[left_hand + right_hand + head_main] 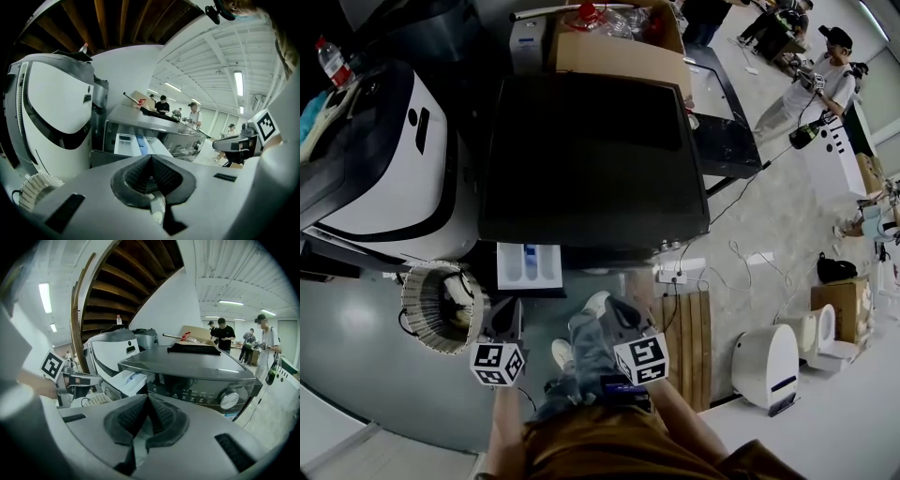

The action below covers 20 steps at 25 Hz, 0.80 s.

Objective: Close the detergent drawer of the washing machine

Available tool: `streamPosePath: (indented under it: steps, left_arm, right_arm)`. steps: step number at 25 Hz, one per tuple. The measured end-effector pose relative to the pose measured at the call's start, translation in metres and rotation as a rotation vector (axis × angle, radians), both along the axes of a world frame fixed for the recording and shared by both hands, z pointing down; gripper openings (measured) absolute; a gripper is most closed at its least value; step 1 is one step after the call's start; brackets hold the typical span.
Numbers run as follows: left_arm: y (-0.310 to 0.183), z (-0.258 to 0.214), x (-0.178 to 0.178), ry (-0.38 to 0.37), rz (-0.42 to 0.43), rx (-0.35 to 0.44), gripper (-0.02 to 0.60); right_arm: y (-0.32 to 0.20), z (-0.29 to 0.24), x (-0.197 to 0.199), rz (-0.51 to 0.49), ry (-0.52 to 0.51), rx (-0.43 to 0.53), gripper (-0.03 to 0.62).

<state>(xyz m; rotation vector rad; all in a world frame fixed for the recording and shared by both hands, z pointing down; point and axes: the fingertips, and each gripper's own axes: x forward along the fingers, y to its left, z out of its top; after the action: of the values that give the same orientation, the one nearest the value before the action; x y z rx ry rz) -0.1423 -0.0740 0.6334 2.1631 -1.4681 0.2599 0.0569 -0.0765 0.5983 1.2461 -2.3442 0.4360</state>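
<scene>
While open, detergent drawer (pixel 528 264) near left gripper (pixel 508 309), hose coil (pixel 431 309) beside.

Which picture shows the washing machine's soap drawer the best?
The head view. It looks straight down into the pulled-out drawer, so you see its whole inside. The left gripper view shows it from low in front, with its near end cut off. The right gripper view shows only a slanted bit at the side.

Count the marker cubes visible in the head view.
2. The left cube is just below the open detergent drawer. The right cube is at lower centre, beside the person's leg. Neither is blocked, and no others appear hidden.
</scene>
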Motion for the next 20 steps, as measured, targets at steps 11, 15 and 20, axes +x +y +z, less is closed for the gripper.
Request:
streamPosePath:
  steps: [11,15,20]
  left_arm:
    - [-0.035,0.001,-0.005,0.110,-0.066,0.018,0.024]
    - [-0.048,-0.001,-0.007,0.129,-0.087,0.024,0.023]
    - [-0.065,0.001,-0.007,0.134,-0.099,0.030,0.023]
  right_arm:
    - [-0.022,0.007,0.015,0.020,0.015,-0.021,0.012]
    - [-0.033,0.009,0.019,0.027,0.016,-0.029,0.012]
    - [-0.043,0.013,0.024,0.024,0.028,-0.043,0.012]
